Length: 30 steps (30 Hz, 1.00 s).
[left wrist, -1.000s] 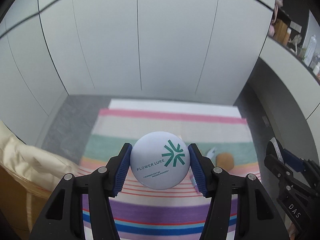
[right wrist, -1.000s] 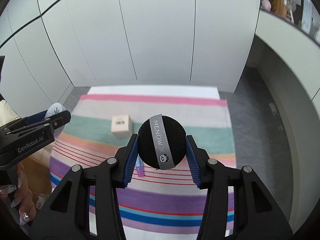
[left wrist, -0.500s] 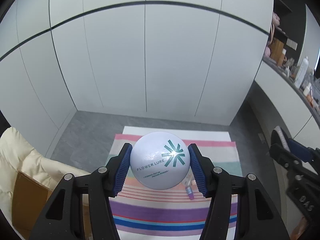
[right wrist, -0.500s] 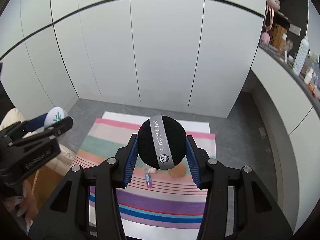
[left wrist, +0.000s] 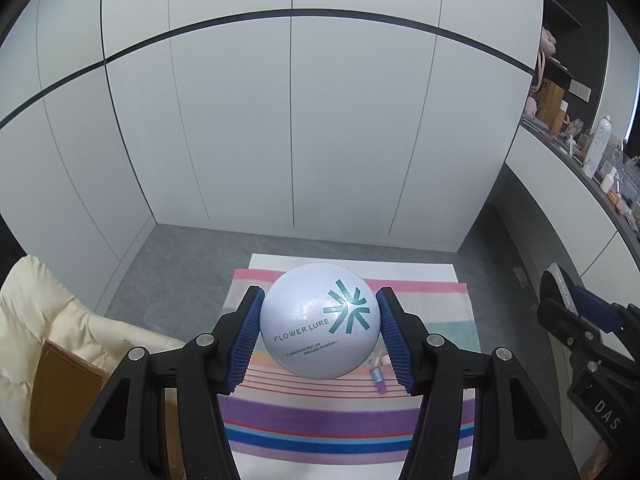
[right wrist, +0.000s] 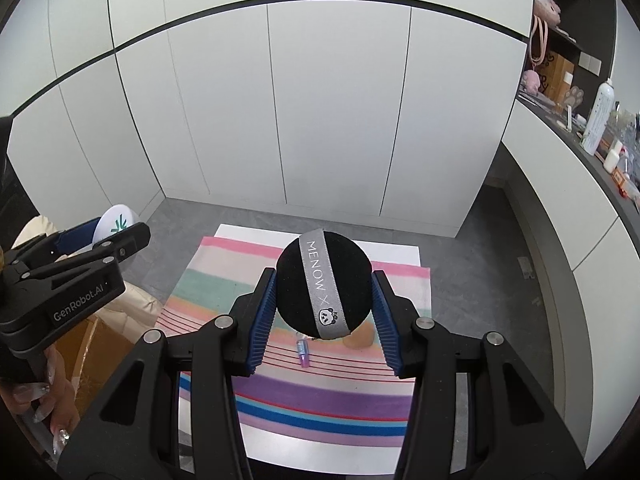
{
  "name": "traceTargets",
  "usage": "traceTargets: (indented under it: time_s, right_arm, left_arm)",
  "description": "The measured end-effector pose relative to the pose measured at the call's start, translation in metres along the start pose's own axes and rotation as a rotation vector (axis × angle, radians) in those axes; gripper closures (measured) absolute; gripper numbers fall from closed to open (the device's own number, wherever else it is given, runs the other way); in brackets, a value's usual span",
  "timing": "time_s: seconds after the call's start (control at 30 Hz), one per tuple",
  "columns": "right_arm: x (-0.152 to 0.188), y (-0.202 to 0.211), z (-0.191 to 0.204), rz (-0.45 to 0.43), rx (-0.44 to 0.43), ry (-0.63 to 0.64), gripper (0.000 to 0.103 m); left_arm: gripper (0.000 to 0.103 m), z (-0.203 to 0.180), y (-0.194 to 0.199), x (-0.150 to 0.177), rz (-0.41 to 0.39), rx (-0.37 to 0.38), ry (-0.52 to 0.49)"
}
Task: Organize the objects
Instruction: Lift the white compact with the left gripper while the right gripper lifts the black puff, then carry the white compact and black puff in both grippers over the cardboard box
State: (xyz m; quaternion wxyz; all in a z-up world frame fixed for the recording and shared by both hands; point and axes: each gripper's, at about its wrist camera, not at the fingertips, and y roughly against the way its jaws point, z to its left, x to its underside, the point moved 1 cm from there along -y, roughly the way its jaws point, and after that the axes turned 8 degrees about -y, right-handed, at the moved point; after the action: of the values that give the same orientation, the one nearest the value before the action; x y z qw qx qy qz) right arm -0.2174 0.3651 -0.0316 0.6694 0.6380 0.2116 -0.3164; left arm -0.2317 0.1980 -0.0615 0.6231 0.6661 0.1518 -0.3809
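My left gripper (left wrist: 320, 332) is shut on a round white powder compact (left wrist: 320, 326) printed with a green star mark, held high above the striped cloth (left wrist: 348, 412). My right gripper (right wrist: 324, 300) is shut on a black round puff (right wrist: 324, 288) with a grey ribbon band. In the right wrist view the left gripper (right wrist: 116, 236) shows at the left with the white compact (right wrist: 116, 222) in it. On the cloth (right wrist: 320, 396) far below lie a small purple tube (right wrist: 303, 352) and a tan sponge (right wrist: 360, 336). The right gripper's fingers (left wrist: 576, 312) show at the right edge of the left wrist view.
White cabinet doors (left wrist: 288, 120) close off the back. A grey floor (right wrist: 480, 280) surrounds the white table (right wrist: 320, 444). A cream cushion (left wrist: 36, 320) and a cardboard box (left wrist: 64, 392) stand at the left. A counter (right wrist: 580, 152) with bottles runs along the right. A hand (right wrist: 44, 408) holds the left gripper's handle.
Both grippers have risen well above the cloth, each keeping its round object. The cloth now looks smaller and farther below; most of the rise came early in the second.
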Motion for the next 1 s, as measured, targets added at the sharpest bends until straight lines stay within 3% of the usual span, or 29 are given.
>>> traceTargets:
  time_s: [0.47,1.0]
  right_arm:
    - [0.025,0.032,-0.008,-0.021,0.01,-0.019,0.055]
    - [0.096,0.084,-0.013,0.003,-0.041,-0.076,0.055]
  left_arm:
    - [0.045,0.003,0.024,0.026,0.05,0.026,-0.004]
    - [0.045,-0.013,0.116,0.082,0.01,0.037,-0.123]
